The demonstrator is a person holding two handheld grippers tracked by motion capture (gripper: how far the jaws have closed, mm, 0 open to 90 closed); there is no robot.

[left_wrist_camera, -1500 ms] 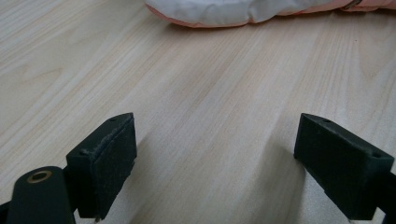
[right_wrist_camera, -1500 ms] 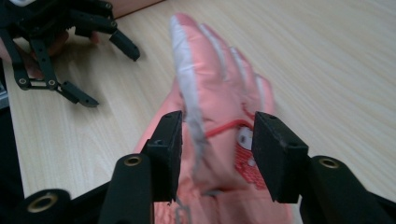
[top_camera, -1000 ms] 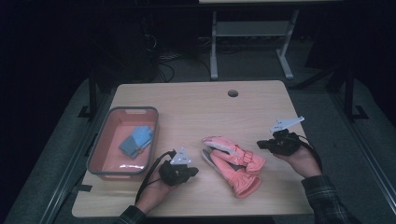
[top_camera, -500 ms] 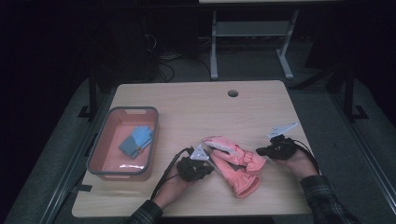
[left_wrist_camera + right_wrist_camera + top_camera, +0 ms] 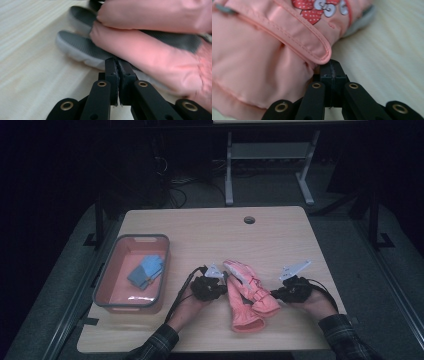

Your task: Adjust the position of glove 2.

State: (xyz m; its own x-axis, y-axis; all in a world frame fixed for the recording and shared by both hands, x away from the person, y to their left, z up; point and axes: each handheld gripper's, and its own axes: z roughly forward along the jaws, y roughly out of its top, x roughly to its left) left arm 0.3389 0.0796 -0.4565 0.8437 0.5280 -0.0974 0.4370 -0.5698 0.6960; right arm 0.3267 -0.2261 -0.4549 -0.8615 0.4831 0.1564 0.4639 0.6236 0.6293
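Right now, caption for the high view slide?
Both shut tongs, left and right, flank pink gloves beside a red bin.

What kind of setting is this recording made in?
Probably a lab or workshop set up for recording: a light wooden table with a cable hole, dark surroundings, loose cables on the grey floor, a metal stand frame behind.

Two pink gloves (image 5: 247,295) lie near the middle of the table's (image 5: 210,227) near half, one across the other, blocking the way between the left gripper (image 5: 220,289) and the right gripper (image 5: 274,295), which flank them closely. A red bin (image 5: 107,282) walls off the left edge. The far half of the tabletop lies open, broken by a small cable hole (image 5: 249,220).
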